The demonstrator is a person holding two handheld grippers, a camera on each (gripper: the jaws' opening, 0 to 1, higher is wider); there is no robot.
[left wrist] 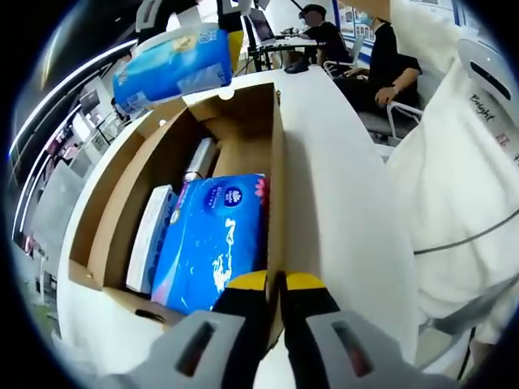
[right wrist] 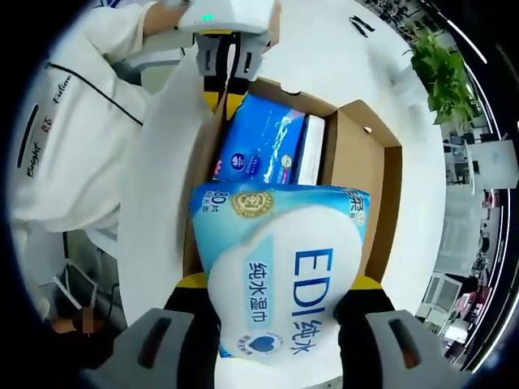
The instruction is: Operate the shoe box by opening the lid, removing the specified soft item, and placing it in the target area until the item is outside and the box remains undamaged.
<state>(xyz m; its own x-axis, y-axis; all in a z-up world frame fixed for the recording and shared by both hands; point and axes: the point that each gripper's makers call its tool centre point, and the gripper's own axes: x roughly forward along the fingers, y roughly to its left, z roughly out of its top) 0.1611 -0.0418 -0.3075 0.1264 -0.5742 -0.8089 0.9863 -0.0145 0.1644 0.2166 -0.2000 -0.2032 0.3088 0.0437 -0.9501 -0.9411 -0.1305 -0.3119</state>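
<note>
The open cardboard shoe box [left wrist: 122,203] lies on a white table, also seen from above as the shoe box [right wrist: 357,162]. Its white lid [right wrist: 162,162] stands raised, and my left gripper [left wrist: 277,279] is shut on the lid's edge [left wrist: 276,203]; that left gripper [right wrist: 231,73] shows at the top of the right gripper view. My right gripper [right wrist: 280,285] is shut on a light blue wet-wipe pack [right wrist: 284,267], held above the box. The same pack [left wrist: 174,65] hangs over the box's far end. Inside lie a dark blue tissue pack [left wrist: 215,243] and a white carton [left wrist: 150,235].
A small tube [left wrist: 199,162] lies deeper in the box. A person's white sleeve [left wrist: 462,186] is close on the right. Two seated people [left wrist: 389,65] are at desks beyond the table. A green plant [right wrist: 442,73] stands past the table's edge.
</note>
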